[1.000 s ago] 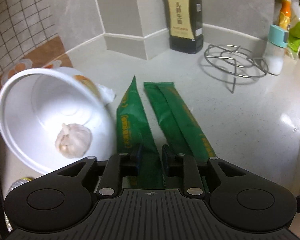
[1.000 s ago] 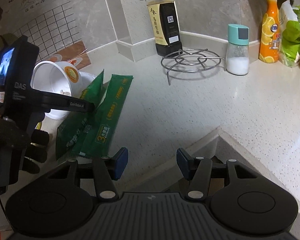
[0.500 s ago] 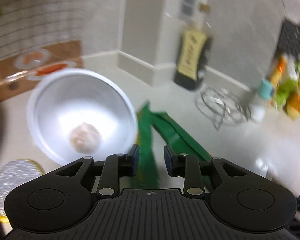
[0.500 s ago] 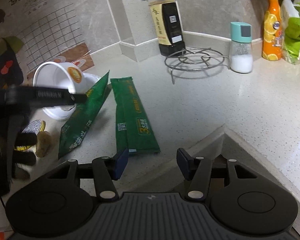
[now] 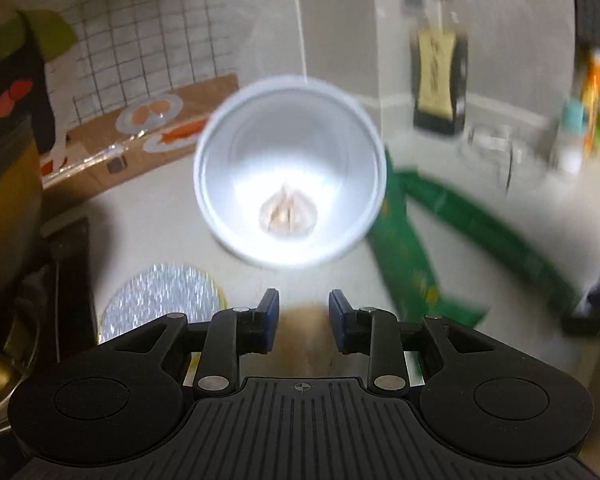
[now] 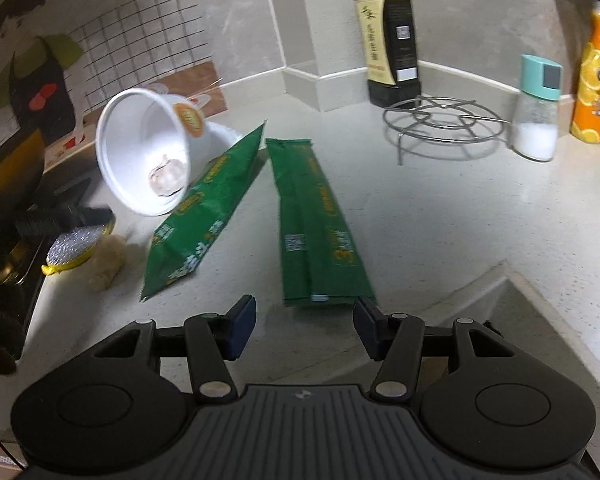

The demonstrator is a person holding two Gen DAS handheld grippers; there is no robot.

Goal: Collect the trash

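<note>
A white paper cup (image 5: 290, 128) lies tipped on its side on the pale counter with a garlic bulb (image 5: 288, 214) inside it. In front of the cup hovers my left gripper (image 5: 303, 316), its jaws opening. A blurred brown ginger piece (image 5: 304, 340) lies below the gap, and the pads do not press on it. To its left lies a round foil lid (image 5: 160, 304). Two long green packets (image 6: 204, 216) (image 6: 316, 232) lie side by side. My right gripper (image 6: 304, 330) stands open just short of the right packet's near end, holding nothing.
A dark sauce bottle (image 6: 392, 48), a wire trivet (image 6: 444, 120), a salt shaker (image 6: 538, 112) and an orange bottle (image 6: 596, 80) stand at the back right. A sink edge (image 6: 520, 320) drops away at the right front. A dark stove edge (image 5: 72, 280) lies at the left.
My left gripper swung left, off the green packets, to face the cup and the ginger, and its jaws widened. The right gripper edged closer to the right packet.
</note>
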